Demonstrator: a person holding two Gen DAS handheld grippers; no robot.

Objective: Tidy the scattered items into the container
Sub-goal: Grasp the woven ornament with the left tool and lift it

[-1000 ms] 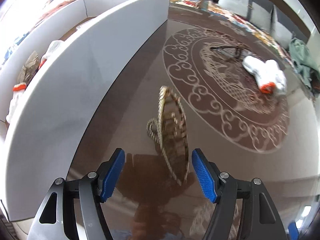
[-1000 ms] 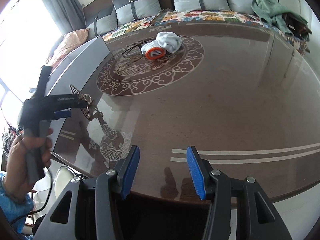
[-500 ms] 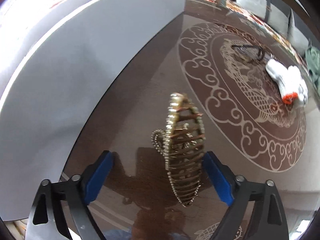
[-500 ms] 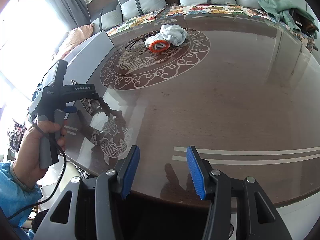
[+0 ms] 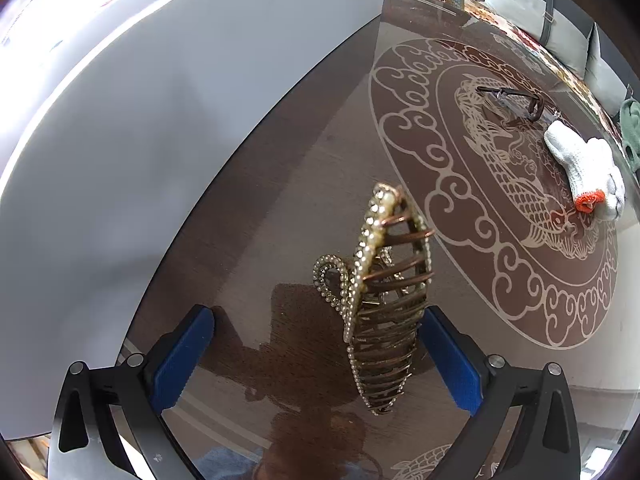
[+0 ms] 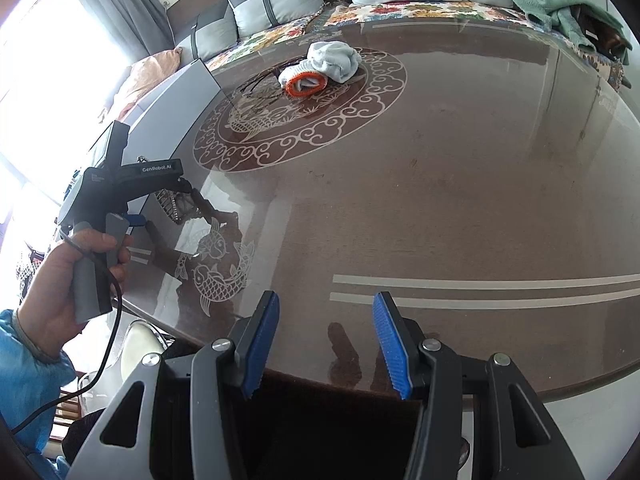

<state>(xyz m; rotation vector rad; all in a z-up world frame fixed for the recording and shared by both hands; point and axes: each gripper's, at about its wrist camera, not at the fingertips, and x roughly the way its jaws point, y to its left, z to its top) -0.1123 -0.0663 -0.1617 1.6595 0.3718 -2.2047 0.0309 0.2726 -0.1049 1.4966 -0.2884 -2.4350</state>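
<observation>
On the glossy brown table (image 5: 280, 184), beside the grey container (image 5: 160, 120) wall: one beaded hair claw (image 5: 384, 304), standing on edge. Left gripper (image 5: 316, 356) jaws have just been opening; now spread wide, claw between them, its near side just beside the right pad, contact unclear. Right gripper (image 6: 326, 340) spread, nothing between its pads, near the table edge. Farther off, on the round inlay: one white glove (image 5: 584, 168) with orange cuff, one pair of glasses (image 5: 516, 100). One hand (image 6: 64, 276) holds the left gripper's handle.
</observation>
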